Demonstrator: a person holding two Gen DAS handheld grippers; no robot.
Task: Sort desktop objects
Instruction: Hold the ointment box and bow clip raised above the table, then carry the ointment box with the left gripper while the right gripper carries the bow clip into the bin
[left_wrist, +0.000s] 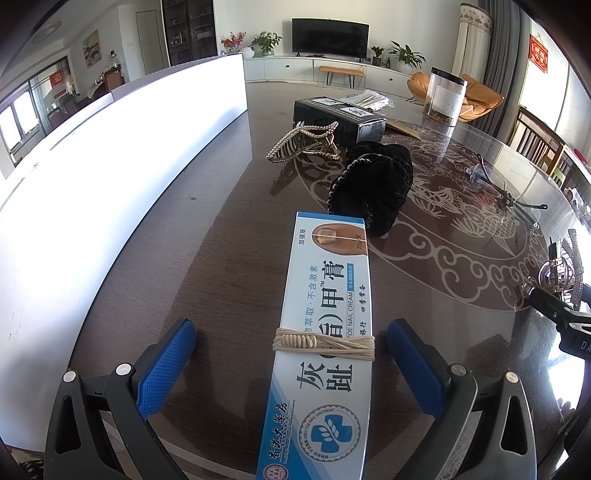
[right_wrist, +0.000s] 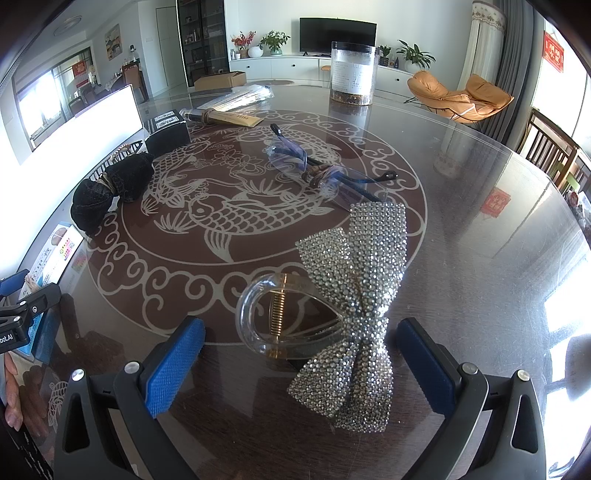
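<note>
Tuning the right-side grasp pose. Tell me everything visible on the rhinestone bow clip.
The rhinestone bow clip is a claw clip: a clear plastic body with a rounded loop handle and a gold coil spring, topped by a large bow covered in silvery stones. It lies on the glass tabletop, bow tilted, one wing toward the camera. It sits between the open fingers of the right gripper, neither pad touching it.

Scrunchie beyond ointment box, hair claw behind, glasses right.
</note>
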